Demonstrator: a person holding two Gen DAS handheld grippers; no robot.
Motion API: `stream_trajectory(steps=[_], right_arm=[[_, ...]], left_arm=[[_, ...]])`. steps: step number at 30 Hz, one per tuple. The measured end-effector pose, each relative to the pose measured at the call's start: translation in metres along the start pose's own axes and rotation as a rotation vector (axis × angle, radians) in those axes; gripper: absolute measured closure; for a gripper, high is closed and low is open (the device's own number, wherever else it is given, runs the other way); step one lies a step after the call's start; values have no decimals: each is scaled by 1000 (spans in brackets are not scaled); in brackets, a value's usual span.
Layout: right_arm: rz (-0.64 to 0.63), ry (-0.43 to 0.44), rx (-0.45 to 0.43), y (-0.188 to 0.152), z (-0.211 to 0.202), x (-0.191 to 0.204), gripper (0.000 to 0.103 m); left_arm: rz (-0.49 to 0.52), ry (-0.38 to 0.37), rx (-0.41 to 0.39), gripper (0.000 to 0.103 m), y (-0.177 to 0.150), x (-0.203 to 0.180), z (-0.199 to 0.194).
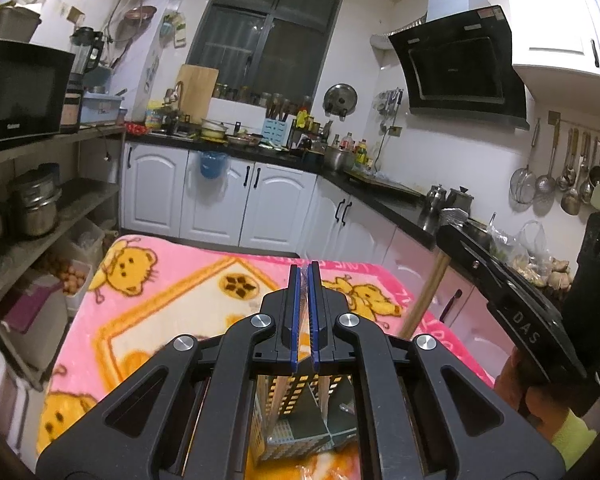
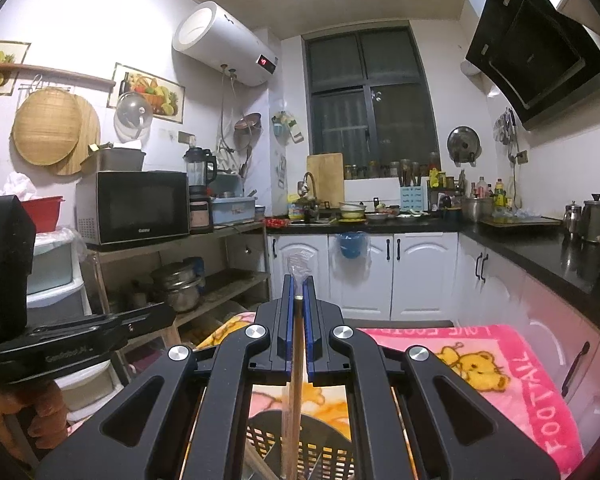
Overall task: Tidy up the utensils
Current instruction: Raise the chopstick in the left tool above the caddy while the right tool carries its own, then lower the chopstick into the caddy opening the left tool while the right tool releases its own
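The right tongs are clamped on a thin wooden stick that runs down between the blue pads into a dark slotted basket on the pink blanket-covered table; its clear plastic-wrapped top pokes above the tips. The left tongs are pressed nearly together, and whether they pinch anything I cannot tell; a slotted utensil holder sits directly beneath them; the blanket's far edge stops just short of the white cabinets, while a shelf rack stands near the left.
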State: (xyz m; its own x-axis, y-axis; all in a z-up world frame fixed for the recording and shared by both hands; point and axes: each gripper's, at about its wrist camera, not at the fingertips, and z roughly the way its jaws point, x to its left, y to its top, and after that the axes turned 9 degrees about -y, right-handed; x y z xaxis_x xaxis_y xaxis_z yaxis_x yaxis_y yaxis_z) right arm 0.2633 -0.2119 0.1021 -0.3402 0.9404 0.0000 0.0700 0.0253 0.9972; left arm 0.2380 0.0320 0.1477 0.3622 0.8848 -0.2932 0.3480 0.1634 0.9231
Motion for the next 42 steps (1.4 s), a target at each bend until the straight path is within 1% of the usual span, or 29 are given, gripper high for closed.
stream_trajectory(steps=[6,17,25,27,32,37,42], right_arm=[[-29,-24,7,-11,10,6,98],[-39,-48,29,-28,20,7,98],[-16,-64,67,-39,24,2,98],[-5,-67,80,-41,24,-2,97],[25,-68,103,-45,22,-9,88],[32,-67,117,-47,16,-11,82],[28,-64,142,-50,12,-13,78]], left_arm=[[-10,-1,20,101,-9,4,5],[-21,5,37,101,-15,10,8],[-44,14,45,101,-20,15,9],[-49,16,46,101,-20,16,9],[-57,20,50,101,-21,18,10],[-66,22,55,101,-24,17,8],[-67,22,59,92,-27,16,7]])
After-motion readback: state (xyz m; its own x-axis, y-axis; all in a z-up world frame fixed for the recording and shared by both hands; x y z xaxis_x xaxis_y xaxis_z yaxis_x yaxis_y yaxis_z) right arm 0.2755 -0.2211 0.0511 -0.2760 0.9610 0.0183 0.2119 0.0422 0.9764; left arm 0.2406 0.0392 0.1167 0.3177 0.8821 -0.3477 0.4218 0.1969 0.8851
